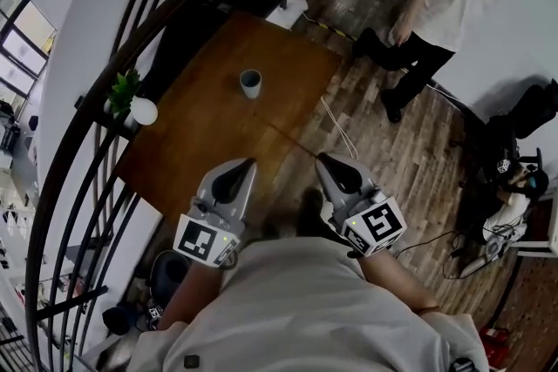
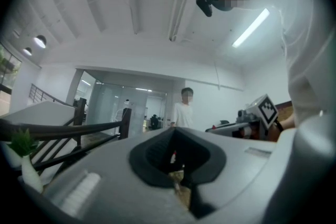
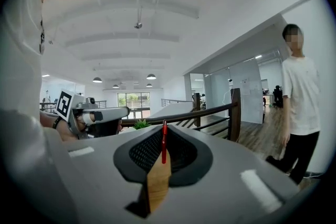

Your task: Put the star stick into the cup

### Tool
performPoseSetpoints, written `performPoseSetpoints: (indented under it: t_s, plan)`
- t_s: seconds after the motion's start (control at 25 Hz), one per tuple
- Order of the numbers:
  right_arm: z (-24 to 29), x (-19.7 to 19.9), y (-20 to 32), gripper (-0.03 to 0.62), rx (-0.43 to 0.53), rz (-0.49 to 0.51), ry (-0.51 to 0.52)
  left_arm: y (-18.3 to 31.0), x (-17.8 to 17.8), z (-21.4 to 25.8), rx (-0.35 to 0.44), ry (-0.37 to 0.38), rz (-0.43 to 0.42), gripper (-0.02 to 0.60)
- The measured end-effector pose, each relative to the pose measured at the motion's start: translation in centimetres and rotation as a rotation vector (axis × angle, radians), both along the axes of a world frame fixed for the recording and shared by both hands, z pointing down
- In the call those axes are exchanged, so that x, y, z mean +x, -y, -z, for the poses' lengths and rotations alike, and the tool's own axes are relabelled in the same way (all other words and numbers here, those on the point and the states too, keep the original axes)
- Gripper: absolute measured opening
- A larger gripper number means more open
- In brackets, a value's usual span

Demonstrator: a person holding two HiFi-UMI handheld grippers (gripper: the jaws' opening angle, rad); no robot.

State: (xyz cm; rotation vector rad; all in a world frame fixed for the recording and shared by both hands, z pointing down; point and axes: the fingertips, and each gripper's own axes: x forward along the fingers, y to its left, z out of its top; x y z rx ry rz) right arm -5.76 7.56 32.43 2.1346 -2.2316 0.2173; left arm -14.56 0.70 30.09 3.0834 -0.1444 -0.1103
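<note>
A small pale cup (image 1: 250,83) stands upright near the far middle of the brown wooden table (image 1: 200,135). Both grippers are held at the table's near edge, well short of the cup. My right gripper (image 1: 321,158) (image 3: 164,152) is shut on a thin red stick (image 3: 164,141), which pokes up between its dark pads. In the head view the stick (image 1: 288,139) shows as a thin line running from the jaws toward the table's middle. Its star end cannot be made out. My left gripper (image 1: 247,163) (image 2: 176,157) is shut with nothing in it.
A green plant in a white round vase (image 1: 139,107) sits at the table's left edge, by a dark curved railing (image 1: 96,126). A person in a white shirt (image 1: 445,4) stands on the wood floor at the far right. A white cable (image 1: 336,126) lies beside the table.
</note>
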Motion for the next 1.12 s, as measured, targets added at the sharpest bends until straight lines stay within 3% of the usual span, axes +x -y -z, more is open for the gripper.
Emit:
performPoseSetpoints:
  t_s: [0.24, 0.48, 0.8, 1.12]
  plan:
    - [-0.2, 3.2, 2.4, 0.022, 0.007, 0.051, 0.013, 1.6, 2.6, -0.7, -0.055, 0.017, 0.042, 0.002]
    - [-0.1, 10.2, 4.7, 0.021, 0.004, 0.109, 0.002, 4.3, 8.4, -0.2, -0.105, 0.0, 0.135, 0.002]
    - [1.3, 19.2, 5.7, 0.021, 0.02, 0.187, -0.042, 4.5, 17.5, -0.3, -0.062, 0.045, 0.226, 0.002]
    - [0.8, 21.6, 6.5, 0.021, 0.02, 0.282, -0.044, 5.9, 20.7, -1.3, -0.078, 0.07, 0.308, 0.002]
